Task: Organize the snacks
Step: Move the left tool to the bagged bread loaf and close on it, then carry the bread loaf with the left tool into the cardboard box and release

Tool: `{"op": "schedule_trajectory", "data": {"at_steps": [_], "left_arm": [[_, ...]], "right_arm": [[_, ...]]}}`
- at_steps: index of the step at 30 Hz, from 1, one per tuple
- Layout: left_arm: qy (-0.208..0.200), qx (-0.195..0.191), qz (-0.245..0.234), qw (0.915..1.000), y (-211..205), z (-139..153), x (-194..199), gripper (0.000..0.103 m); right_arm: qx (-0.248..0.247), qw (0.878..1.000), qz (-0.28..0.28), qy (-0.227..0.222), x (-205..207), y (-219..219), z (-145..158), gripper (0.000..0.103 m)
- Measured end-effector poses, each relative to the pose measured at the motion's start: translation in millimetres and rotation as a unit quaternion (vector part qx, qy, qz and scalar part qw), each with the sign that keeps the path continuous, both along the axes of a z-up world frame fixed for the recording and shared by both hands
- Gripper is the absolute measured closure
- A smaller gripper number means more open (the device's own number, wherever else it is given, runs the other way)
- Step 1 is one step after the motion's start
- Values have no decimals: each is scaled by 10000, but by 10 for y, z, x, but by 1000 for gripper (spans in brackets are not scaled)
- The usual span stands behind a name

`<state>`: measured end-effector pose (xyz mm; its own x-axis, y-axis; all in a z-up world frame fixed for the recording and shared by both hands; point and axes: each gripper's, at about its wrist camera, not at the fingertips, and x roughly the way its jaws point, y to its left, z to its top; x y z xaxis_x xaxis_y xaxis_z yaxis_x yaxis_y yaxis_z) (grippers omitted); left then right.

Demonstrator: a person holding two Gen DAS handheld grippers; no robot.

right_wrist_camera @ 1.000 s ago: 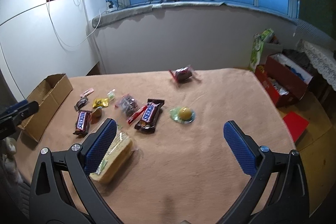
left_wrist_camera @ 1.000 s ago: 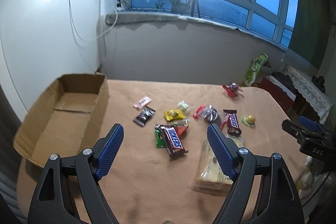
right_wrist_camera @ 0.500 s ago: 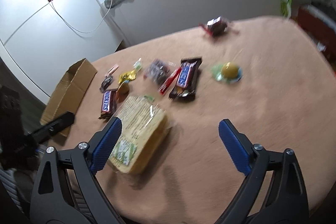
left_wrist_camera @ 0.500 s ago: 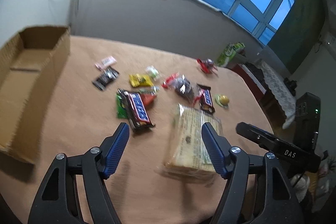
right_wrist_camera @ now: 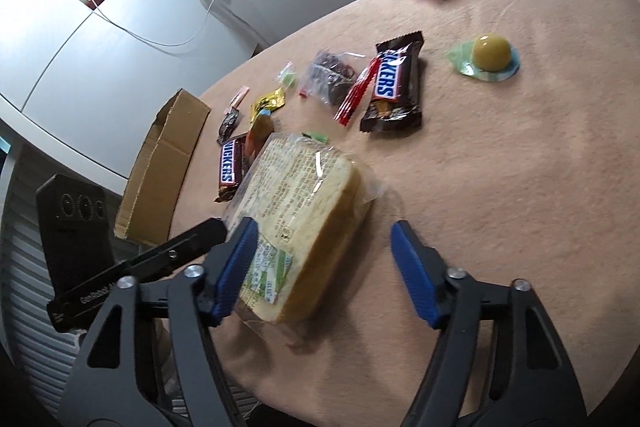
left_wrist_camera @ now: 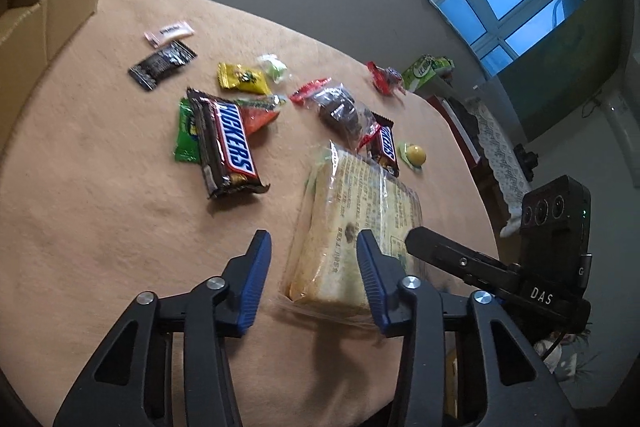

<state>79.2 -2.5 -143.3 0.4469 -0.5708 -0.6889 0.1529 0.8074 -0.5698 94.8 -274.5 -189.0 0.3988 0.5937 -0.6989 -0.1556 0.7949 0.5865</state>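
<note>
With both jaw sets just narrowing yet still parted around the clear-wrapped pale sandwich-bread pack on the peach-cloth surface: bring left hand-held gripper and right hand-held gripper square onto opposite edges, squeeze gently, then lift toward the brown cardboard box.

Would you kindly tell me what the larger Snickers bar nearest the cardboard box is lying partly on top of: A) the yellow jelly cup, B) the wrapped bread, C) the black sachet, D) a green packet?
D: in the left wrist view the larger Snickers bar overlaps a green packet, clear of the other three.
</note>
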Motion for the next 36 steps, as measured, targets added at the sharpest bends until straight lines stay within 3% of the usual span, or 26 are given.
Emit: {"op": "schedule_trajectory", "data": {"at_steps": [4, 27, 36], "left_arm": [[33, -118, -26, 9999, 10, -19, 14, 69], [-77, 37, -136, 9999, -101, 43, -23, 77], [-265, 31, 77, 9996, 70, 177, -119, 78]], "right_arm": [[298, 9994, 88, 156, 36, 19, -42, 49], [18, 9999, 138, 65, 38, 119, 40, 56], [27, 9995, 329, -21, 56, 329, 182, 57]]}}
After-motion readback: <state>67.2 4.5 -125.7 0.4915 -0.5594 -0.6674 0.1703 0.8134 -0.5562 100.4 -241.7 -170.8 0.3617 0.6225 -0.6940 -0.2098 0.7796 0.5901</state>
